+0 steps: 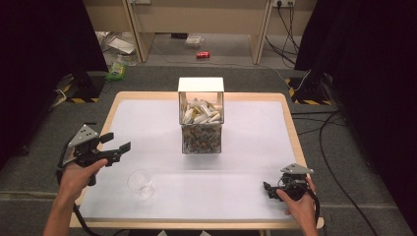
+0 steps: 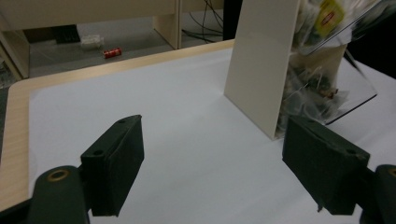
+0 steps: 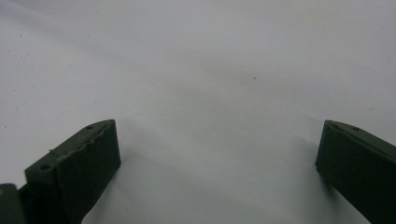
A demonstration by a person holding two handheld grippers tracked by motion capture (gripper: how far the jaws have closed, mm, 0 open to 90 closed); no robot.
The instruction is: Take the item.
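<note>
A clear-fronted dispenser box (image 1: 201, 120) with white walls stands at the table's middle, packed with tea bags; the left gripper view shows its white side wall (image 2: 261, 65) and clear front. A small clear glass bowl (image 1: 140, 183) rests near the front left. My left gripper (image 1: 116, 142) hovers open over the table's left side, jaws pointing right toward the box, nothing between them (image 2: 212, 158). My right gripper (image 1: 268, 189) sits low at the front right, open, jaws spread over bare white table surface (image 3: 219, 154).
The white mat (image 1: 147, 123) covers a wood-edged table (image 1: 290, 123). Beyond it lie a red can (image 1: 202, 54), scattered packaging (image 1: 118, 69) and cables (image 1: 334, 128) on the floor. Dark curtains flank both sides.
</note>
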